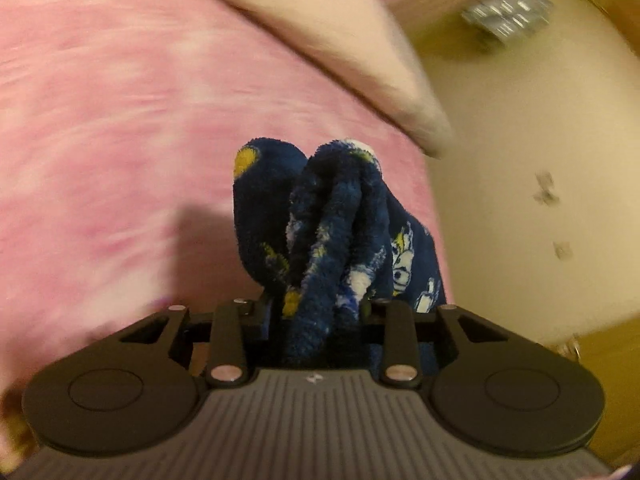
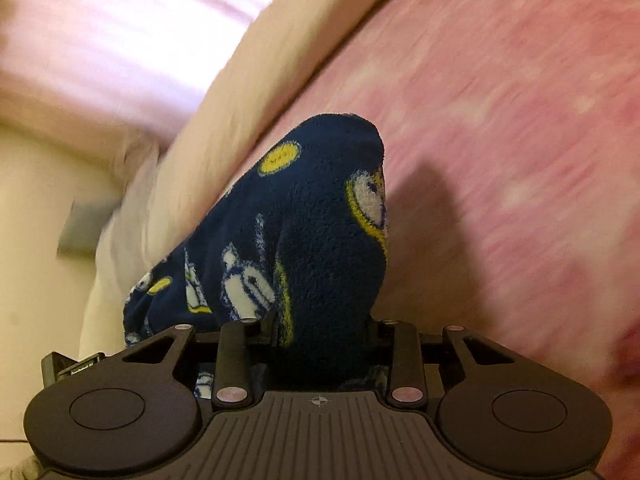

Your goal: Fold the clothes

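Observation:
A dark blue fleece garment [image 1: 332,224] with yellow and white cartoon prints bunches up between the jaws of my left gripper [image 1: 320,312], which is shut on it above a pink bedspread [image 1: 120,120]. In the right wrist view another part of the same fleece garment [image 2: 320,232] rises in a hump from my right gripper [image 2: 320,332], also shut on it. The fabric hides the fingertips of both grippers. The garment casts a shadow on the bedspread [image 2: 520,120].
A beige pillow [image 1: 340,40] lies along the far side of the bed, also seen as a beige pillow [image 2: 248,92] in the right view. Beyond the bed edge is a cream floor [image 1: 520,160] with a shiny packet [image 1: 508,16]. Both views are blurred.

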Available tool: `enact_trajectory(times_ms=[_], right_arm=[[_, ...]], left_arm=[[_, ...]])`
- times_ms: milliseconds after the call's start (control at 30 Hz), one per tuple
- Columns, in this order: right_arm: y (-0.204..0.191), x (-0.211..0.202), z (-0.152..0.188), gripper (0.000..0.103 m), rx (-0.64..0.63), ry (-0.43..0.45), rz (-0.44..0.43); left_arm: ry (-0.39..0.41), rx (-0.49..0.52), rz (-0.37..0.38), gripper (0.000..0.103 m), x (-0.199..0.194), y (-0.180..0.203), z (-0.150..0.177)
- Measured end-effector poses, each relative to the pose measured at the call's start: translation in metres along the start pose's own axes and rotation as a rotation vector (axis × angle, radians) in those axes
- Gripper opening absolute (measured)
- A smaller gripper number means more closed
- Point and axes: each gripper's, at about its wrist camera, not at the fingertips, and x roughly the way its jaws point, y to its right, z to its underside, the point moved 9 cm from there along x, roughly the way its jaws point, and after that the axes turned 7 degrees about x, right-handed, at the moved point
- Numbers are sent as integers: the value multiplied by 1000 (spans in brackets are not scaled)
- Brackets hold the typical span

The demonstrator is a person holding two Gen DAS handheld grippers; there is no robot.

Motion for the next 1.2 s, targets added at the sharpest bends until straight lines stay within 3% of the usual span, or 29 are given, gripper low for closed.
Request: enact_trajectory(times_ms=[200,400,567,767,867,933,1000,1133,1200], right_arm=[[59,-92,-78,33,93,229,65],[125,-171,-142,33,180,400,138],[165,-203,-192,33,232,482,154],[203,-217,-236,33,276,547,134],[218,-214,-253,34,281,570,130],[232,-206,-262,41,282,571,153],[249,-201,-266,61,305,570,251],[260,-217,-256,61,304,651,388],[254,-225,-249,61,274,683,431]], left_arm=[[-110,147,143,29,136,93,-48],[-202,225,233,29,265,175,-64],[-243,298,266,29,349,226,-79],[-240,364,277,29,414,263,-97],[-226,372,249,33,441,266,-106],[-213,361,194,37,455,256,-110],[-190,320,109,37,459,240,-117],[-113,258,-30,37,454,212,-136],[-76,325,-49,35,443,215,-146]])
